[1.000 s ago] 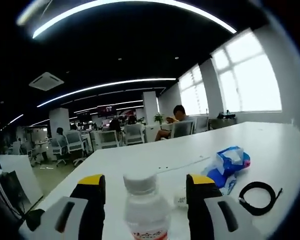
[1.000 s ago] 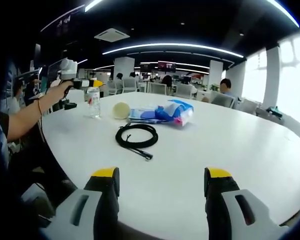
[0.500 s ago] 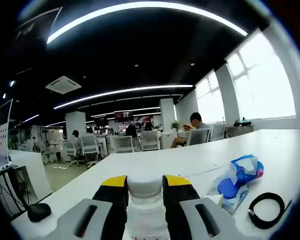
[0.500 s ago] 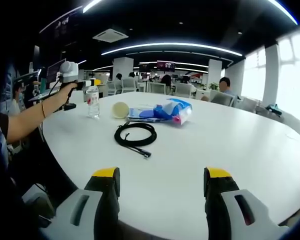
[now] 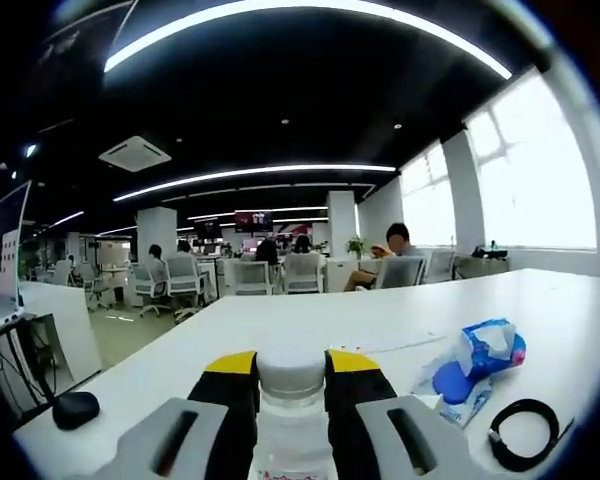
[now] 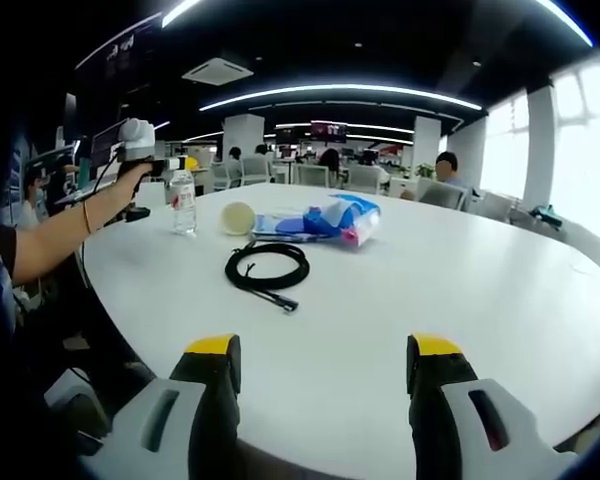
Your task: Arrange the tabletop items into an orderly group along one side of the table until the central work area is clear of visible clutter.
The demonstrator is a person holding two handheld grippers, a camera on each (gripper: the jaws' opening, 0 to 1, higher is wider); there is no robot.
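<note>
My left gripper [image 5: 291,372] is shut on a clear water bottle [image 5: 292,420] with a white cap, its yellow-tipped jaws pressed against the bottle's neck. The right gripper view has that bottle [image 6: 183,203] at the table's far left, held by the left gripper [image 6: 185,166] in a person's hand. A blue tissue pack [image 5: 477,357] and a coiled black cable [image 5: 523,448] lie to the right on the white table [image 5: 380,320]. My right gripper [image 6: 321,350] is open above the near table edge, well short of the cable [image 6: 268,270], the tissue pack [image 6: 325,222] and a pale round ball [image 6: 238,218].
A black mouse [image 5: 76,409] lies at the table's left edge. A monitor [image 5: 5,255] stands at the far left. Office chairs and seated people [image 5: 390,262] fill the room behind. The table [image 6: 460,290] stretches bare to the right of the cable.
My left gripper closed from open onto the water bottle's neck and holds it. The left view shifted slightly. My right gripper stayed open and nearly still.
</note>
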